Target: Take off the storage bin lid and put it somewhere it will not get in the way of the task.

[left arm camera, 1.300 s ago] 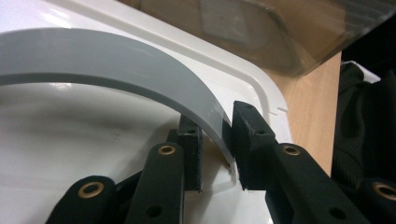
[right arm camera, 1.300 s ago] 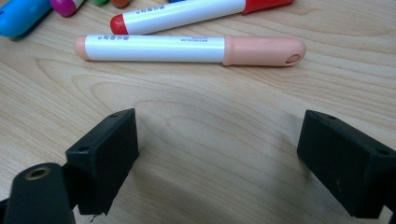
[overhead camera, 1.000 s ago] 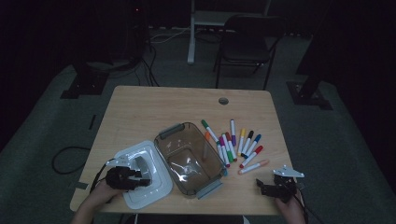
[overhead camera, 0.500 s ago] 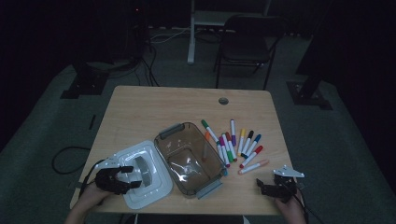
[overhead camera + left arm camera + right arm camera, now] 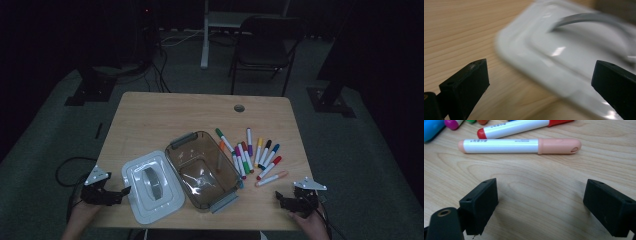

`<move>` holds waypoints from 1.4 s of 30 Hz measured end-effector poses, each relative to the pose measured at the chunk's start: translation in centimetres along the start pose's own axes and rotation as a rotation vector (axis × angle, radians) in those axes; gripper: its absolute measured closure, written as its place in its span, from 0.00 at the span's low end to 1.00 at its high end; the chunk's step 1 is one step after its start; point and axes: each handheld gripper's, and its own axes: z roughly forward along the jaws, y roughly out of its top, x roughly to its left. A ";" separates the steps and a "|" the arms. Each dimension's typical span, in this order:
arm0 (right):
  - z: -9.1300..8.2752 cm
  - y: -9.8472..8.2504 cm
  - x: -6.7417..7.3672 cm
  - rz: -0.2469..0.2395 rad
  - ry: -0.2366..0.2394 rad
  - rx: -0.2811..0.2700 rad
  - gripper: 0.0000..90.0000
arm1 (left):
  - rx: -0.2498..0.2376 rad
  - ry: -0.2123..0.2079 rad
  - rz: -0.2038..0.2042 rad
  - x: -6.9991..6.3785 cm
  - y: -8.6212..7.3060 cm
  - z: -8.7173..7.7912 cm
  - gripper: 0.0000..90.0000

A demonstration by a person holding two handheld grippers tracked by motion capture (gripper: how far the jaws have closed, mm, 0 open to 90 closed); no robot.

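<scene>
A white lid (image 5: pixel 152 187) with a grey handle lies flat at the table's front left, blurred and close in the left gripper view (image 5: pixel 574 57). My left gripper (image 5: pixel 117 194) sits just off the lid's left edge. Its jaws (image 5: pixel 540 80) have just been opening and stand wide, pressing on nothing. A clear brown container (image 5: pixel 202 170) stands open beside the lid. Several coloured markers (image 5: pixel 250 155) lie to its right. My right gripper (image 5: pixel 280 200) rests open at the front right (image 5: pixel 540 197), a short way from a peach marker (image 5: pixel 519 145).
A red-capped marker (image 5: pixel 516 126) lies just beyond the peach one. The table (image 5: pixel 165 115) has a cable hole (image 5: pixel 239 108) at the back. A chair (image 5: pixel 262 45) and stand legs are on the floor behind the table. Cables trail off the left edge.
My left gripper has opened and drawn back to the left, off the white lid, which stays on the table. The right gripper has not moved.
</scene>
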 end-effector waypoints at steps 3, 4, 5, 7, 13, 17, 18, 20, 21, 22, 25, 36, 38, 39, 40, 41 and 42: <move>0.0 0.0 0.0 0.001 0.000 0.000 0.14 | 0.009 0.051 -0.046 0.7 -0.5 0.2 0.02; 0.0 0.0 0.0 0.000 0.000 -0.001 0.14 | 0.014 0.061 -0.058 0.9 -0.6 0.3 0.02; 0.0 0.0 0.0 0.001 0.000 0.000 0.14 | 0.017 0.075 -0.071 1.0 -0.7 0.3 0.02; 0.0 0.0 0.0 0.001 0.000 0.000 0.14 | 0.014 0.087 -0.100 1.3 -0.9 0.4 0.02; 0.0 0.0 0.0 0.005 -0.002 -0.001 0.14 | 0.048 0.160 -0.141 1.7 -1.3 0.7 0.02; 0.0 0.0 0.0 0.005 -0.002 -0.001 0.14 | 0.082 0.179 -0.150 1.8 -1.6 1.0 0.02; 0.0 0.0 0.0 0.005 -0.003 -0.001 0.14 | 0.087 0.180 -0.152 1.8 -1.7 1.0 0.02; 0.0 0.0 0.0 0.006 -0.002 0.000 0.14 | 0.089 0.193 -0.159 1.8 -1.6 1.1 0.02; 0.0 0.0 0.0 0.006 -0.002 0.000 0.14 | 0.087 0.196 -0.164 1.8 -1.6 1.1 0.02; 0.0 0.0 0.0 0.006 -0.002 0.000 0.14 | 0.084 0.195 -0.170 1.8 -1.6 1.2 0.02; 0.0 0.0 0.0 0.006 -0.003 0.000 0.14 | 0.087 0.198 -0.172 1.8 -1.5 1.2 0.02; 0.1 0.1 0.0 0.006 -0.003 -0.001 0.14 | 0.088 0.211 -0.185 1.8 -1.3 1.4 0.02; 0.1 0.1 -0.1 0.002 0.001 0.000 0.14 | 0.088 0.210 -0.184 1.8 -1.3 1.5 0.02; 0.1 0.1 -0.1 0.002 0.000 0.001 0.14 | 0.088 0.210 -0.183 1.8 -1.3 1.5 0.02; 0.1 0.1 -0.1 0.003 0.000 0.001 0.14 | 0.088 0.209 -0.182 1.8 -1.3 1.5 0.02; 0.2 0.2 0.0 0.006 -0.003 0.001 0.14 | 0.088 0.207 -0.180 1.8 -1.2 1.5 0.02; 0.2 0.2 0.0 0.009 -0.007 0.001 0.14 | 0.087 0.205 -0.178 1.8 -1.2 1.5 0.02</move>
